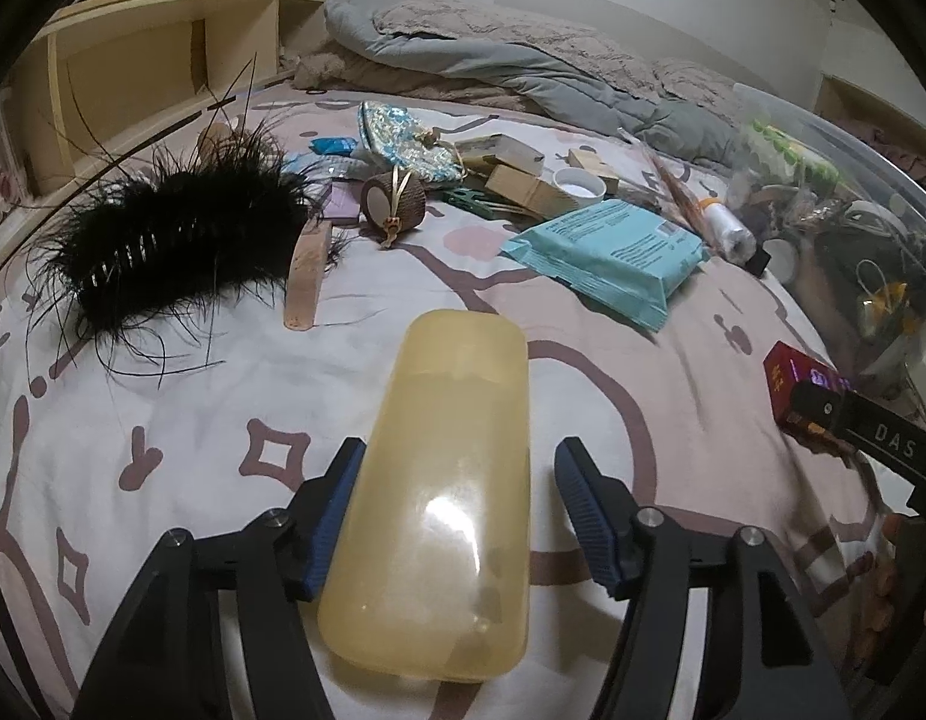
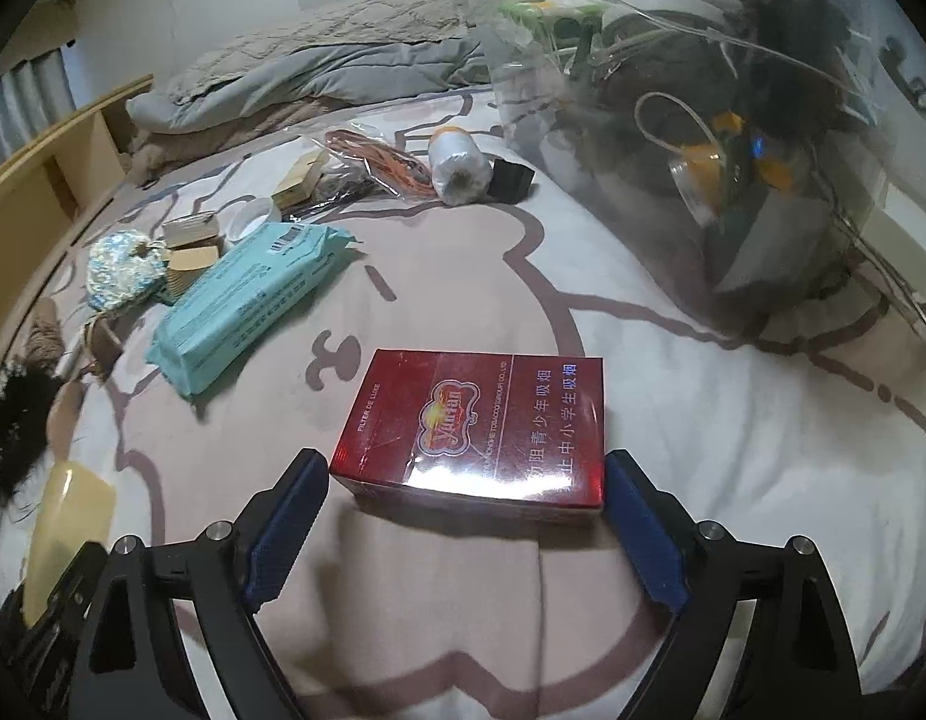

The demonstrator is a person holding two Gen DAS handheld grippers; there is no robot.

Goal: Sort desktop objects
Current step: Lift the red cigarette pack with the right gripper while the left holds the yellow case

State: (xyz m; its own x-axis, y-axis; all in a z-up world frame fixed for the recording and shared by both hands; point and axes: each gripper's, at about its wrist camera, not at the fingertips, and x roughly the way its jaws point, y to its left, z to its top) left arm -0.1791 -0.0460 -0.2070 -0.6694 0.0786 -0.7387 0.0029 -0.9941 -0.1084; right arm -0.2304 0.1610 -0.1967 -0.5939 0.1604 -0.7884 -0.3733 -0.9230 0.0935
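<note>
Two grippers straddle things on the bedspread (image 2: 673, 312): my left gripper (image 1: 459, 516), half-open, around the yellow case (image 1: 438, 510); my right gripper (image 2: 467, 531), wide, flanking the red box (image 2: 475, 426). Neither is gripped. Next I squeeze, then lift toward the clear bin (image 2: 763, 138).

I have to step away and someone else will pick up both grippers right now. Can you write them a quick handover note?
Left gripper: open, astride the yellow translucent case lying on the bedspread; one pad is near it, the other clearly off.
Right gripper: open, jaws on either side of the red cigarette pack, not pressing on it.
Clear storage bin on the right already holds mixed items.
Still loose on the bed: teal wipes pack, black feather clip, white roll, small boxes and other bits.
Left to do: grip both items, then sort the pile.
</note>
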